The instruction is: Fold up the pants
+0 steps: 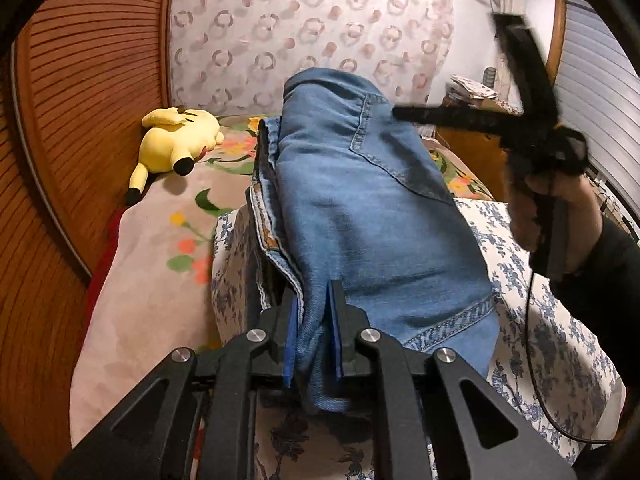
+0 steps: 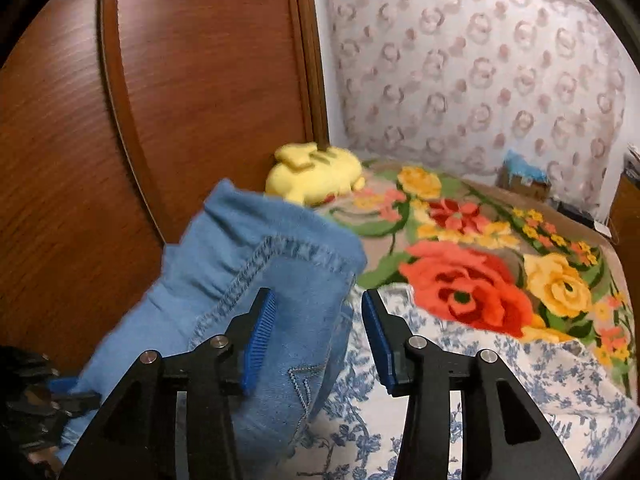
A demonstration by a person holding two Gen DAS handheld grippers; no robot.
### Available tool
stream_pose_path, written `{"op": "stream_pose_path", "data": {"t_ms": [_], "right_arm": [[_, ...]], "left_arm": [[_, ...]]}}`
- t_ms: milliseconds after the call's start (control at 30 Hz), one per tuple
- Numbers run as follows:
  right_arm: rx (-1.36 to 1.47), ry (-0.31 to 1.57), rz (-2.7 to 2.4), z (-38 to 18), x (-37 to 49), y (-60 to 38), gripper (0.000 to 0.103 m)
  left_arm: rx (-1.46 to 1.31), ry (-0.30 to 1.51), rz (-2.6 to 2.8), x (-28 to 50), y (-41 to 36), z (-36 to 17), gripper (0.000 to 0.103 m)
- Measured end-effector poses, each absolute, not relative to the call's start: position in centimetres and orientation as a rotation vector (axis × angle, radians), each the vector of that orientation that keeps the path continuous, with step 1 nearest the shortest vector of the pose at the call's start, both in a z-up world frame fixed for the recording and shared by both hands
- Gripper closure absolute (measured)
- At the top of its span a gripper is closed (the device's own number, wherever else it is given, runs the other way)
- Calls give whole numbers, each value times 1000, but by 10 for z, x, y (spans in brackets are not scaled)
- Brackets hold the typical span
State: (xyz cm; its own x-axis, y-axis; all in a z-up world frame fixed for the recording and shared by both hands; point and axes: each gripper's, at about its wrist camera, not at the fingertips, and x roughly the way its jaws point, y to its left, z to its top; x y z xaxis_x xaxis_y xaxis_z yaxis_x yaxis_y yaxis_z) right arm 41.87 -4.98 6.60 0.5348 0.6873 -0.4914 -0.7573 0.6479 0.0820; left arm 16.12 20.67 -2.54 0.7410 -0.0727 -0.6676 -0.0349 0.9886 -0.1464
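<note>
Folded blue jeans (image 1: pixel 360 208) lie lengthwise on a white cloth with blue flowers (image 1: pixel 552 320), back pocket facing up. My left gripper (image 1: pixel 316 304) is shut on a bunched fold at their near end, the denim pinched between both blue pads. In the right wrist view, a stitched edge of the jeans (image 2: pixel 248 280) stands up on the left. My right gripper (image 2: pixel 318 300) is open: its left pad lies against the denim and the right pad is apart from it. A person's hand (image 1: pixel 560 208) holds that gripper beside the jeans' far right side.
A yellow plush toy (image 1: pixel 176 140) lies by the wooden panel (image 1: pixel 80 120) at the bed's far left. A flowered blanket (image 2: pixel 460 280) covers the bed beyond the white cloth. A patterned curtain (image 1: pixel 300 32) hangs behind, with a cardboard box (image 2: pixel 524 180) at the far right.
</note>
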Motion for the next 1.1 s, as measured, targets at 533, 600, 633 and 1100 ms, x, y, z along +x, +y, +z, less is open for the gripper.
{"op": "stream_pose_path", "data": {"t_ms": [533,600,633,1100], "right_arm": [[-226,661,920,45,419,-20,76],[-210,641,918,50,400,-31,76],[-201,636,921,52,392,-37,76],[-150,531,843,65,269,-137,76]], "left_arm": [[-168,704,39,152,198,-19,86],[-157,693,65,148,196,-16,85],[-151,684,73,144,194,-13,84],[-72,580,13,108,141,31,23]]}}
